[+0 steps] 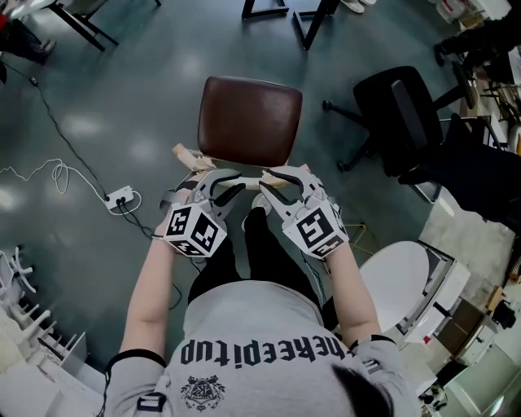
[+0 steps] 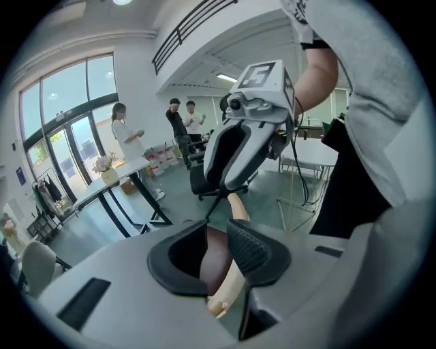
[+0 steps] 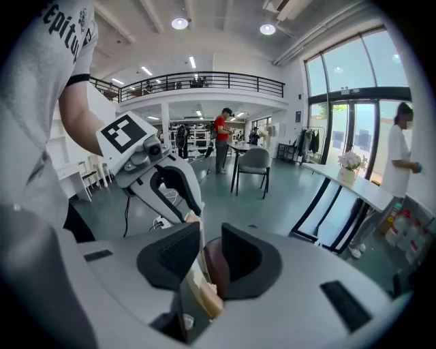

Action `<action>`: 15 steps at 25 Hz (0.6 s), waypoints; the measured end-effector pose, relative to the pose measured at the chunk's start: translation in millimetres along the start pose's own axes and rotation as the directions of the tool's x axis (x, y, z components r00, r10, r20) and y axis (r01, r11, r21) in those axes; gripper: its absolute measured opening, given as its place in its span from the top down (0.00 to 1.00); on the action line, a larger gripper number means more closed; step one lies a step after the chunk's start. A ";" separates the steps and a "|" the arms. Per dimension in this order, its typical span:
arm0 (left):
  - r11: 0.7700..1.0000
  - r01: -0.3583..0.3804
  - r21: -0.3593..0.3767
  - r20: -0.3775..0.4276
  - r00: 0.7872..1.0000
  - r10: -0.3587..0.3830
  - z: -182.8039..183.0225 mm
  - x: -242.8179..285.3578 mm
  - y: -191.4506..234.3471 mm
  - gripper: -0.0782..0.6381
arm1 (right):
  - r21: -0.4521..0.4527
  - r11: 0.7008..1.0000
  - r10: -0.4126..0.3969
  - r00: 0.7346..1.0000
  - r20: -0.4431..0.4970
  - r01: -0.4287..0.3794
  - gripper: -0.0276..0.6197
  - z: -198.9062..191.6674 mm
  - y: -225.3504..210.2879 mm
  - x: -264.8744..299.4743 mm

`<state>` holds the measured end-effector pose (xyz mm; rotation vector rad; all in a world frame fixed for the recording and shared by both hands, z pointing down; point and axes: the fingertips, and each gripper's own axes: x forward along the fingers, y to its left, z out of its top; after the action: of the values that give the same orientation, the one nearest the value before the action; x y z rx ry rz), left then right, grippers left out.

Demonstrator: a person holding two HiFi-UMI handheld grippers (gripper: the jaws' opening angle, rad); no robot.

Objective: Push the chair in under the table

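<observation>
Chair with brown leather seat [image 1: 248,120] stands out on the dark grey-green floor [image 1: 122,89], well apart from the black table legs [image 1: 311,23] at the top edge of the head view – not under any table. Its pale wooden backrest rail [image 1: 189,156] is on the person's side of the seat. Both arms reach down to that rail. Left hand-held gripper [image 1: 232,184] sits over the left part of the rail and right hand-held gripper [image 1: 273,184] over the right part, the two close together, marker cubes facing up. In the left gripper view, the left hand-held gripper [image 2: 214,255] has its jaws apart and straddling the pale rail [image 2: 231,286]. The wood runs close along the right-side pad, and brown seat shows in the gap on the other side, so there is no clamp. The right hand-held gripper [image 2: 231,184] is visible just beyond it, angled down at the same rail. In the right gripper view, the right hand-held gripper [image 3: 210,262] is likewise open around the rail [image 3: 201,290], with the wood next to the left-side pad and brown seat beside it. A white-topped table on black legs [image 3: 354,187] stands off to the right there, carrying a vase of flowers [image 3: 349,163]. Also noted – a black office chair [image 1: 399,114] to the right of the brown seat, and a white power strip [image 1: 120,198] with cables on the floor to the left.
</observation>
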<state>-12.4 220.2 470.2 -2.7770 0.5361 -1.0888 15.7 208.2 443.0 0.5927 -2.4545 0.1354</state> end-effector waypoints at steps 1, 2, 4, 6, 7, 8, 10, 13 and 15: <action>1.000 0.010 0.009 -0.013 1.000 -0.010 -3.8 1.8 -1.6 0.75 | -0.010 1.000 0.009 1.000 -0.018 -0.009 0.79 -5.0 1.3 2.2; 1.000 0.020 0.020 -0.027 0.999 -0.019 -7.5 3.5 -2.9 0.74 | -0.021 1.000 0.017 0.999 -0.036 -0.018 0.78 -9.5 2.4 4.1; 0.998 0.038 0.051 -0.064 0.997 -0.034 -15.7 6.9 -4.4 0.72 | -0.040 0.999 0.034 0.997 -0.068 -0.036 0.77 -17.2 5.0 8.1; 0.995 0.055 0.088 -0.110 0.993 -0.045 -25.3 10.1 -5.6 0.69 | -0.055 0.997 0.050 0.994 -0.095 -0.055 0.76 -24.7 8.8 12.4; 0.992 0.064 0.104 -0.131 0.990 -0.050 -30.0 11.7 -6.5 0.68 | -0.063 0.996 0.057 0.993 -0.108 -0.064 0.75 -28.5 10.6 14.5; 0.990 0.075 0.119 -0.151 0.987 -0.057 -34.4 13.3 -7.7 0.67 | -0.070 0.995 0.064 0.991 -0.120 -0.073 0.75 -32.5 12.3 16.4; 0.985 0.099 0.139 -0.185 0.980 -0.072 -42.4 16.4 -10.5 0.66 | -0.082 0.992 0.079 0.987 -0.143 -0.091 0.74 -40.5 15.5 20.0; 0.977 0.137 0.162 -0.232 0.968 -0.097 -54.2 21.1 -16.0 0.64 | -0.092 0.988 0.104 0.978 -0.180 -0.122 0.71 -52.7 19.5 24.4; 0.972 0.158 0.176 -0.258 0.960 -0.109 -61.2 24.5 -19.3 0.63 | -0.099 0.986 0.114 0.973 -0.201 -0.136 0.70 -59.8 20.5 27.0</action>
<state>-31.6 230.8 535.2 -2.5547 0.2478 -1.4441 19.2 229.9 508.1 0.3573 -2.2908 0.0996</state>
